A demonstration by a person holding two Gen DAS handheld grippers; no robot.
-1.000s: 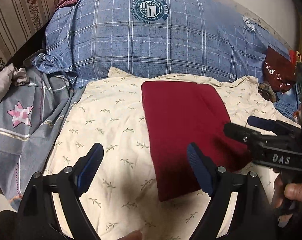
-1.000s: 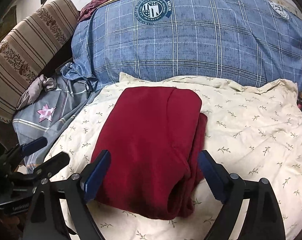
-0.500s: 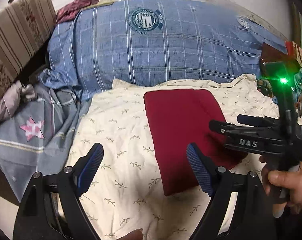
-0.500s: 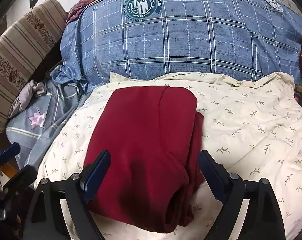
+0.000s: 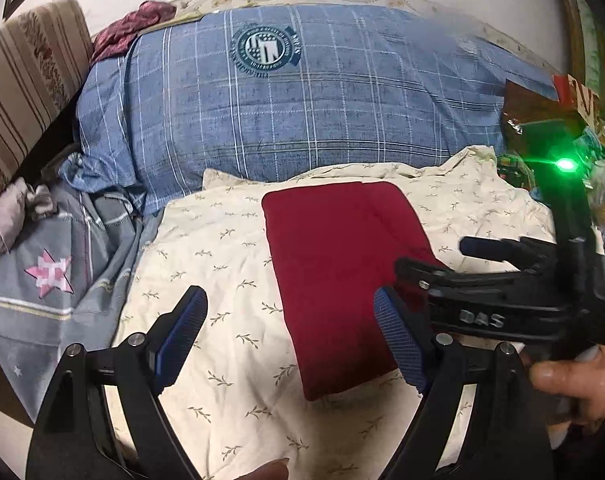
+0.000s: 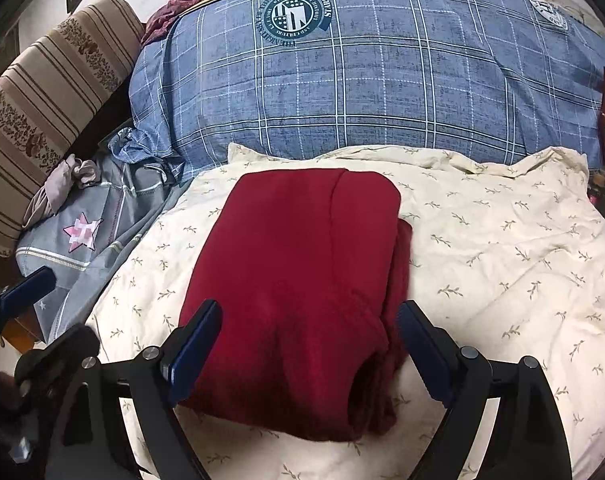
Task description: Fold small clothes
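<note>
Now my right gripper [image 6: 308,344] w/ jaws wide hangs over the near end of the folded red garment [image 6: 298,280]; left gripper [image 5: 290,330] wide, empty, unchanged. Bare cream sheet [image 6: 502,248] right; blue plaid pillow [image 6: 362,80] far.

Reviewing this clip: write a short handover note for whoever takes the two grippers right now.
Left gripper: jaws open, empty, above the cream leaf-print sheet, left of the garment.
Right gripper: jaws open, empty, over the near end of the dark red garment.
The garment lies folded into a compact rectangle on the sheet, in front of the blue plaid pillow.
Done: the fold looks complete.
Left: perhaps tidy the layers bulging at its right edge.
</note>
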